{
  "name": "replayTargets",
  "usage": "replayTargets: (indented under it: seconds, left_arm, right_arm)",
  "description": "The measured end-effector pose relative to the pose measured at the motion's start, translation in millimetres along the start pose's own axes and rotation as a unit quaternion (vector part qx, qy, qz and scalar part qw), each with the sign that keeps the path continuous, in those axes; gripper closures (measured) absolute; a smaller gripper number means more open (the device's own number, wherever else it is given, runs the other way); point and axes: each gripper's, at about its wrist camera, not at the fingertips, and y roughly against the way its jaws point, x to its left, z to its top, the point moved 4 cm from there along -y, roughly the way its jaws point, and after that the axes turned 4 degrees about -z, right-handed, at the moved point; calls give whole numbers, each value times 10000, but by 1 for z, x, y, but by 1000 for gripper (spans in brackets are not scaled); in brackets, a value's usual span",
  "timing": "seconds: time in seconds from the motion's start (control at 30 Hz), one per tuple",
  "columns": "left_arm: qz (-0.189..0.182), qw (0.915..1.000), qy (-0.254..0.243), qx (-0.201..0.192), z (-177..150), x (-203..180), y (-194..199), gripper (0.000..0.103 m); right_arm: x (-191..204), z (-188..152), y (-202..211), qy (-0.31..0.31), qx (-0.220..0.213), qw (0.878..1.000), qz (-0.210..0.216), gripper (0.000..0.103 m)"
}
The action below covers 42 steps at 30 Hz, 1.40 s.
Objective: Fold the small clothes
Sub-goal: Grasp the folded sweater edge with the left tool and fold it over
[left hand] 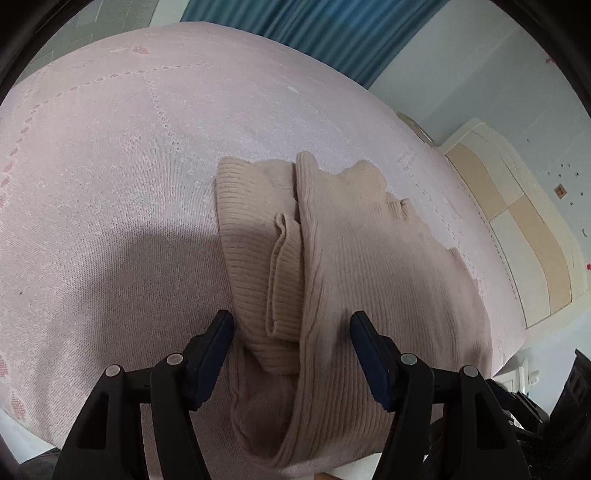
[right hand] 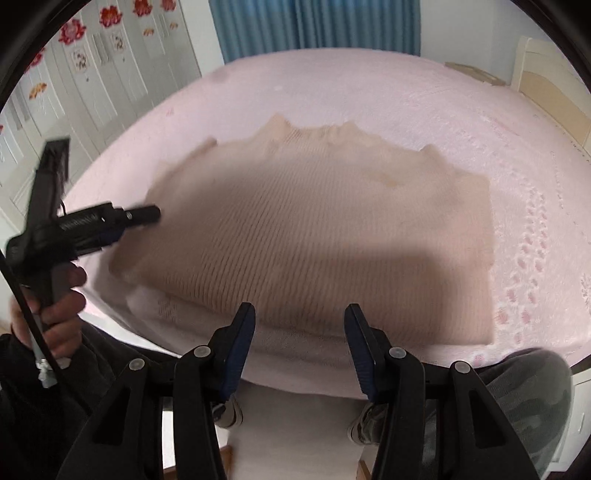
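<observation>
I'm looking at a pink bed with blue curtains behind; the beige sweater is lying folded near its front edge, bare spread lying beyond. My left tool is hovering released over the sweater's folded sleeve, and my right tool is hanging released above the hem.

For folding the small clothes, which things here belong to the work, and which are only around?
Belong to the job:
- beige ribbed sweater, partly folded on the bed
- left gripper, jaws apart over the sweater's edge
- right gripper, jaws apart, holding nothing
- pink bedspread, the work surface

Just around:
- blue curtain
- headboard
- wardrobe doors with flower stickers
</observation>
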Motion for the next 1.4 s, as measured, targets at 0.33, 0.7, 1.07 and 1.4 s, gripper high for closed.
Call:
replayTargets:
  seconds: [0.33, 0.7, 1.07, 1.4]
  left_arm:
    - [613, 9979, -46, -201, 18, -10, -22, 52]
    - [1022, 9927, -279, -578, 26, -45, -3, 82]
    - [589, 9904, -935, -833, 42, -177, 25, 83]
    - [107, 9858, -1677, 50, -14, -297, -64, 83]
  right_arm:
    - [-58, 3, 9, -712, -237, 9972, -73, 54]
    - [-108, -6, 30, -1155, -624, 9913, -29, 54]
    - [-164, -18, 41, -1605, -731, 9843, 59, 54]
    - [-216, -38, 71, -2008, -819, 9761, -129, 54]
